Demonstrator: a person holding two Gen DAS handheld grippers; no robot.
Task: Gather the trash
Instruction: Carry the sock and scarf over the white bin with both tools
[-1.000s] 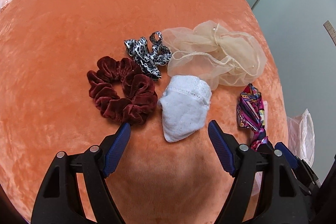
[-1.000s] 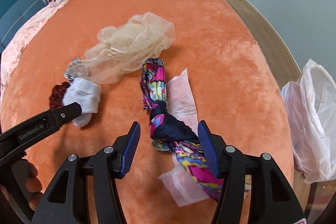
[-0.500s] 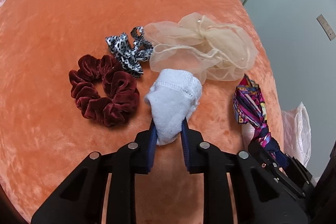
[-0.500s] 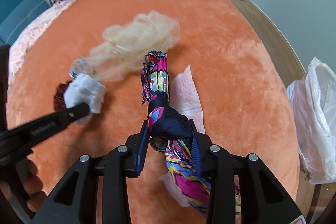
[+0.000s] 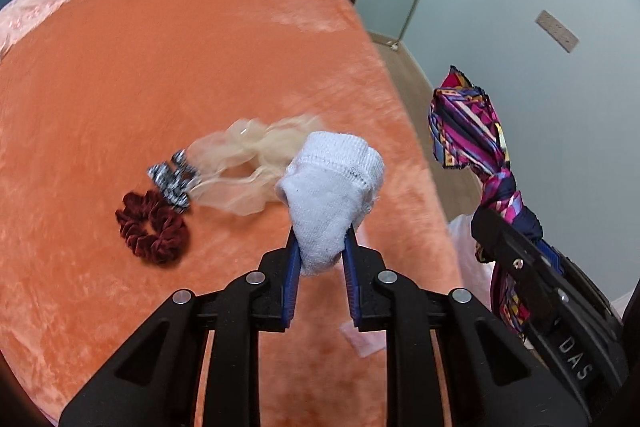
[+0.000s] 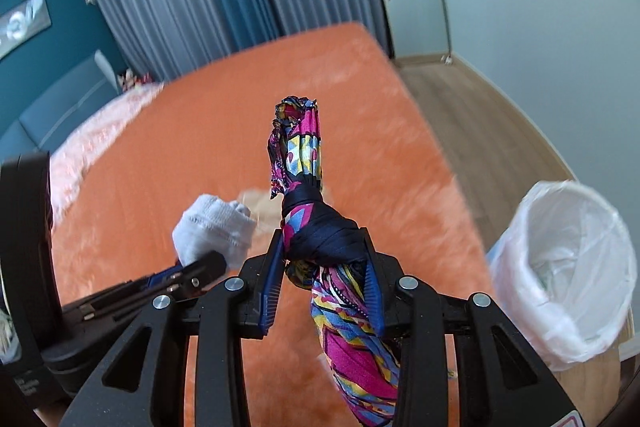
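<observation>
Two grippers are up off the orange blanket [image 5: 168,75], each with something pinched in it. From the left wrist view, the left gripper [image 5: 320,243] has its blue pads narrowed onto the tapered lower end of a white sock [image 5: 332,187]; the sock's ribbed cuff sticks out past the fingertips toward 12 o'clock, clear of the bedding. At about 10 o'clock from those fingertips, lying on the blanket, sit a beige sheer scrunchie [image 5: 248,163], a black-and-white patterned hair tie [image 5: 174,181] touching it, and a dark red velvet scrunchie [image 5: 152,231] just beside that. From the right wrist view, the right gripper [image 6: 324,267] is closed on the navy knot of a multicoloured scarf [image 6: 300,151]: one tail stands up past the fingertips toward 12 o'clock, the other hangs down between the fingers toward 5 o'clock. A bin with a white liner bag [image 6: 572,267] stands on the floor beside the bed at 3 o'clock from that gripper, well apart from it.
</observation>
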